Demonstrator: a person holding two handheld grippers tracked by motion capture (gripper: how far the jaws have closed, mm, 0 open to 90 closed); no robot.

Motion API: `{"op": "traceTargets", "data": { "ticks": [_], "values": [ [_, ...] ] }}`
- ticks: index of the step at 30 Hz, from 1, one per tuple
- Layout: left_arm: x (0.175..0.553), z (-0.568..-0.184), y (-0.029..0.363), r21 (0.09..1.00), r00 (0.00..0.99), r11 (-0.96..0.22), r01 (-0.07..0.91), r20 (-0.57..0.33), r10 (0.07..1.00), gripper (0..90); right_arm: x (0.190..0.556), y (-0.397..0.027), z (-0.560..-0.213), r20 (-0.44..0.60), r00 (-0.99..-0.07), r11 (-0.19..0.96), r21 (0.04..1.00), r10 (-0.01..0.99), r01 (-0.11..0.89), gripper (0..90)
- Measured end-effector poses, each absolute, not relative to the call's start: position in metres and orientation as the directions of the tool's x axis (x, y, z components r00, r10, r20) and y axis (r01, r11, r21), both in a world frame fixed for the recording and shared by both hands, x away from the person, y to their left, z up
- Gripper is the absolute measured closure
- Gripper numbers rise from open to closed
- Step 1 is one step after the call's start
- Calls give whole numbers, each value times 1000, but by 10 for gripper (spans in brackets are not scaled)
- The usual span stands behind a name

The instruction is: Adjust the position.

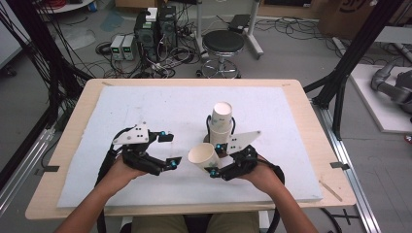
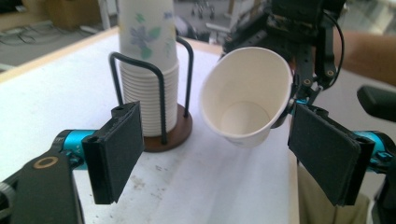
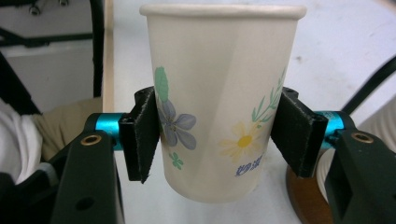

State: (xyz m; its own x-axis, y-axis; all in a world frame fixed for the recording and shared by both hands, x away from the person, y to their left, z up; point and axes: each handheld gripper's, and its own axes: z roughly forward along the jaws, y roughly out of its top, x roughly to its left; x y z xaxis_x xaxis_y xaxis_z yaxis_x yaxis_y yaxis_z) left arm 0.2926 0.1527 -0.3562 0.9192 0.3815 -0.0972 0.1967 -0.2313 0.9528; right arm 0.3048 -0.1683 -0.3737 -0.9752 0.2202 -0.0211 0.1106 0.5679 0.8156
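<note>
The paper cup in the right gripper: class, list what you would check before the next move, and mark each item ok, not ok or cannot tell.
1. Right gripper pads press both sides of the paper cup: ok.
2. Cup is undented at the pads: ok.
3. Cup is upright: not ok; in the high view it tilts, mouth toward the left gripper.
4. Left gripper is open and holds nothing: ok.
5. Held cup is apart from the cup stack in its wire holder: ok.
6. Cup is empty inside: ok, bare bottom in the left gripper view.
</note>
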Motion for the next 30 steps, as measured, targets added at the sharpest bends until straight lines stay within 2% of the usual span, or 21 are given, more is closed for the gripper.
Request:
{"op": "traceTargets", "data": {
  "ticks": [9,30],
  "values": [
    [288,-374,173,979,883,-106,176,-110,456,184,297,-197,-381,-33,-960,430,898,277,93,365],
    [284,-415,203,975,806,-74,212,-132,578,180,287,-235,-392,-33,-929,300,950,369,86,350]
  ]
}}
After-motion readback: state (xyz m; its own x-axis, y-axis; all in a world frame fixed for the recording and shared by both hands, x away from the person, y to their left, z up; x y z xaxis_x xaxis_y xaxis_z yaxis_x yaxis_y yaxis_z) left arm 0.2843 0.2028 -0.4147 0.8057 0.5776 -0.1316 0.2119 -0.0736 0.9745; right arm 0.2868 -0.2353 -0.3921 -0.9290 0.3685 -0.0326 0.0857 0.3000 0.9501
